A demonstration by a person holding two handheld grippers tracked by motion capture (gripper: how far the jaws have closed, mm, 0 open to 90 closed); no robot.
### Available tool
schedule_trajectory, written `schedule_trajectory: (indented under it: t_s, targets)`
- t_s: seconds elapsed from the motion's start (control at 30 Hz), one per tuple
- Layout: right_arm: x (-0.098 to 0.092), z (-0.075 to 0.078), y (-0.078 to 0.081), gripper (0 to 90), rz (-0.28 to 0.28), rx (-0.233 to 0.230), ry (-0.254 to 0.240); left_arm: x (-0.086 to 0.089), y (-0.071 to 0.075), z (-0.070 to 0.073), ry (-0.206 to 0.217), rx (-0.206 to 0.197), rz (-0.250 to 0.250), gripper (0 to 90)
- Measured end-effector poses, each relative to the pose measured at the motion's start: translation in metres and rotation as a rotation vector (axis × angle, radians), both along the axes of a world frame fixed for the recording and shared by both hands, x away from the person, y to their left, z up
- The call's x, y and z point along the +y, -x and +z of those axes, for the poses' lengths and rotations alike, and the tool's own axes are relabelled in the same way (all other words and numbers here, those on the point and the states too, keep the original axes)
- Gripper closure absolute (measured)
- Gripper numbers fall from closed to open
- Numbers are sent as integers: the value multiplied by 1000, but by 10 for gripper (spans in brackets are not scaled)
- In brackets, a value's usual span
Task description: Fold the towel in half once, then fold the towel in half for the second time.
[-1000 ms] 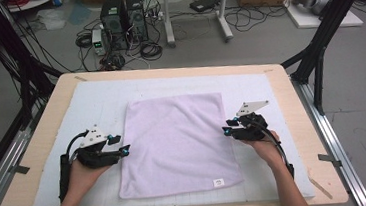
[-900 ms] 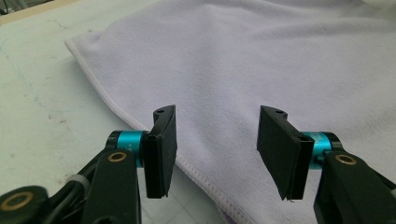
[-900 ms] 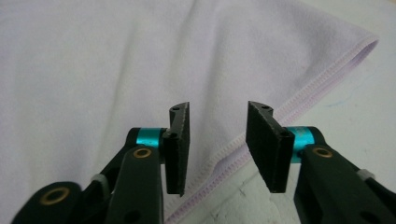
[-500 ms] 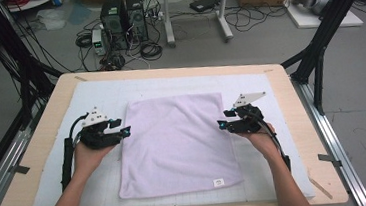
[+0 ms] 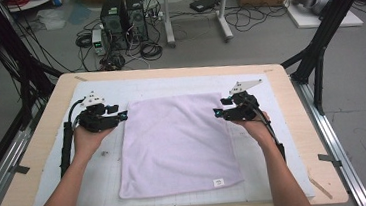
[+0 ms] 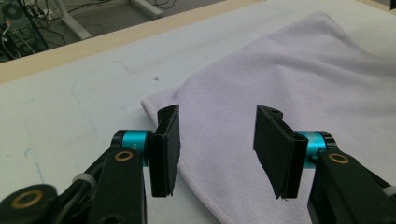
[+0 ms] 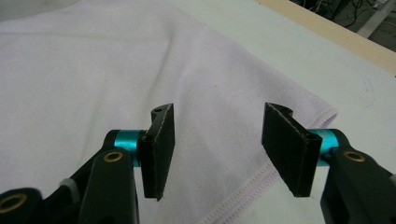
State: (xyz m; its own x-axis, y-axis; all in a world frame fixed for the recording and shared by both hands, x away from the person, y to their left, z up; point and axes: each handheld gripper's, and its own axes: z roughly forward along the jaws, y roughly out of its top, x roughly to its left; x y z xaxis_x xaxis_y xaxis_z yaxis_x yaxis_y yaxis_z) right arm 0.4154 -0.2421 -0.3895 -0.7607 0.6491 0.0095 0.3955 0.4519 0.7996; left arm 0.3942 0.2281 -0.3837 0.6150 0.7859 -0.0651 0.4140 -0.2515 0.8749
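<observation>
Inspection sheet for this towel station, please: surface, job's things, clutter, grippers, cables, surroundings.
Surface: wooden table under a white mat, faint marks on it.
Job's things: pale lilac terry towel lying flat, small white label at a near corner.
Clutter: nothing seen.
Grippers: left gripper and right gripper at the towel's far corners; jaws open, above the hem, nothing between them; the right's have just been opening.
Cables: black cable along the left forearm.
Surroundings: computer towers and loose wires on the floor; black frame legs.
</observation>
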Motion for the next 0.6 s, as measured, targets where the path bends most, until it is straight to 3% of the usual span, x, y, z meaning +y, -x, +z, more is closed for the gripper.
schedule_trajectory:
  t_s: [0.1, 0.37, 0.5, 0.6]
  targets:
    - [0, 2, -2, 427, -4, 13, 5, 2, -3, 2, 10, -8, 11, 516]
    - [5, 11, -8, 421, 3, -18, 16, 7, -13, 4, 8, 7, 26, 541]
    - [5, 6, -12, 422, 3, 2, 31, 3, -23, 10, -18, 6, 25, 552]
    - [2, 3, -19, 432, -16, -5, 9, -2, -35, 15, -44, 3, 31, 558]
